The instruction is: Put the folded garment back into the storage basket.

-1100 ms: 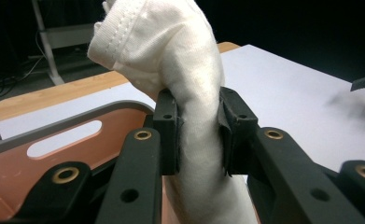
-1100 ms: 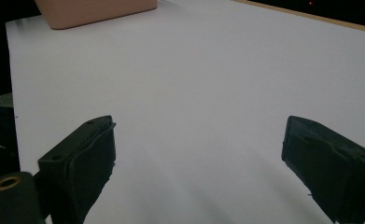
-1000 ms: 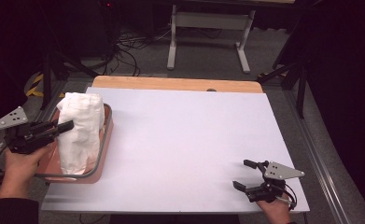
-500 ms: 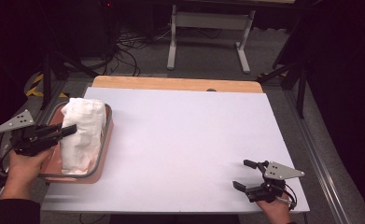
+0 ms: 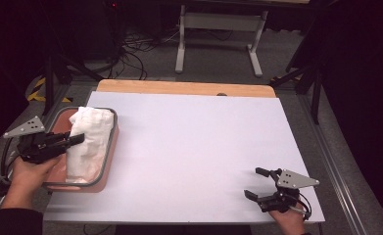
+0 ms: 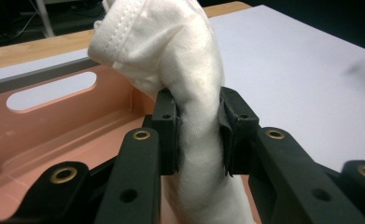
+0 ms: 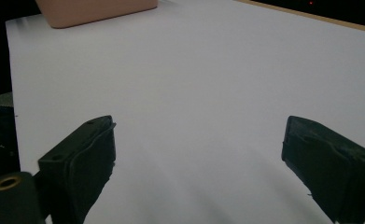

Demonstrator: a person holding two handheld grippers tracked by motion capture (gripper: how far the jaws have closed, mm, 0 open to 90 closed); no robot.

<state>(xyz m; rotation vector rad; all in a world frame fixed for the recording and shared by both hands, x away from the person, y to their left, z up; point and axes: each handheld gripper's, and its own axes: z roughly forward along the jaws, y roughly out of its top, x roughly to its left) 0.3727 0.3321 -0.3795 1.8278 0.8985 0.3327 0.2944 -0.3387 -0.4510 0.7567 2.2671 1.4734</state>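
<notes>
Lowered into pink tray (image 5: pixel 109 161), soft rumpled white cloth (image 5: pixel 88 139).

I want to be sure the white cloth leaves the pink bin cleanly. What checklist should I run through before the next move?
1. Left gripper shut on white cloth: ok.
2. Cloth fully out of pink bin: not ok, its lower part lies inside.
3. Cloth free of bin's rim: cannot tell.
4. Right gripper open, holding nothing: ok.
5. White table sheet beside the bin bare for laying the cloth down: ok.
</notes>
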